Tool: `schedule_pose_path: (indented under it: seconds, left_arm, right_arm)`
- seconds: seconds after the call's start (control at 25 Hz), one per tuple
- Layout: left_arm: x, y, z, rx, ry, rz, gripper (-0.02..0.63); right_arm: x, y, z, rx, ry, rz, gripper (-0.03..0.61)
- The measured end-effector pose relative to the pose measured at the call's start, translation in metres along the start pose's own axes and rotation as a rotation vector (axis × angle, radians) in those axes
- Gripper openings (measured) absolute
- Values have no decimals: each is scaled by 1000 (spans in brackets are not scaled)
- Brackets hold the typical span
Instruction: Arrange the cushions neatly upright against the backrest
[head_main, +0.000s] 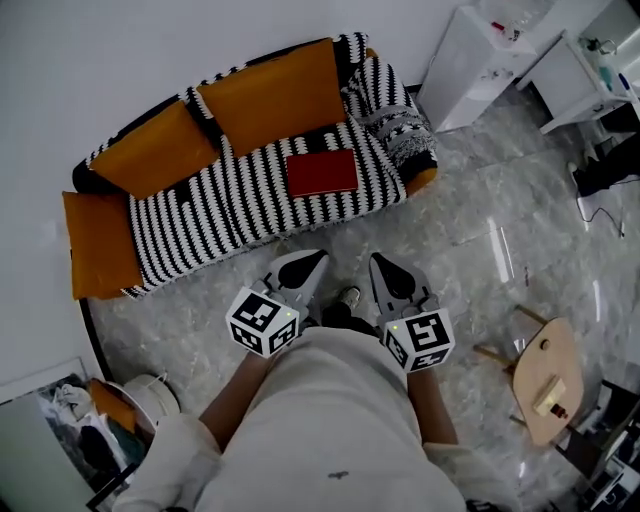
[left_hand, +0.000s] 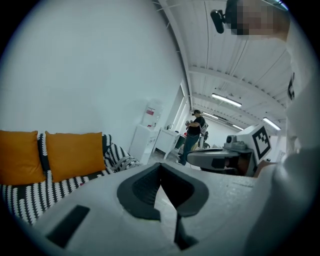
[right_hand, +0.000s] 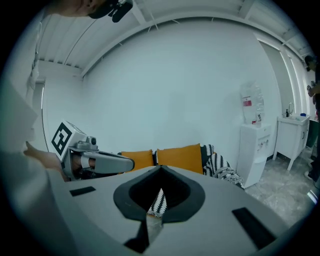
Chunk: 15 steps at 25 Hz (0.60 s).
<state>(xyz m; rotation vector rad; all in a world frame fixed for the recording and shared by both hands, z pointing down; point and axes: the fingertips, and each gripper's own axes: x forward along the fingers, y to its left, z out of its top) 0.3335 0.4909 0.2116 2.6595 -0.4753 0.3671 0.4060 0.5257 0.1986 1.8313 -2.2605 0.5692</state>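
Observation:
A sofa (head_main: 190, 215) with a black-and-white striped cover stands against the wall. Two orange cushions (head_main: 155, 150) (head_main: 272, 95) lean upright on its backrest. A third orange cushion (head_main: 98, 245) lies at the sofa's left end. A flat red cushion (head_main: 322, 173) rests on the seat, and a patterned black-and-white cushion (head_main: 385, 110) sits at the right end. My left gripper (head_main: 316, 260) and right gripper (head_main: 382, 264) are held side by side above the floor in front of the sofa, both shut and empty. The right gripper view shows the orange cushions (right_hand: 180, 157) beyond the shut jaws.
A white cabinet (head_main: 470, 65) with a water dispenser (right_hand: 252, 150) stands right of the sofa. A small wooden side table (head_main: 548, 380) is at the lower right. A white pot (head_main: 150, 395) and a framed picture (head_main: 50, 420) sit at the lower left. A person (left_hand: 192, 135) stands far off.

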Motion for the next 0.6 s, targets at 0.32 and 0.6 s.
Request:
schedule_pose_path:
  seconds: [0.32,0.6]
  left_arm:
    - [5,-7,-4,12,23,-14,11]
    - [6,-15,-5,24,21,-17,11]
  right_arm:
    - [-4,1,-3,-4,7,-4,6]
    - [-11,2,-6,-23,17,3,6]
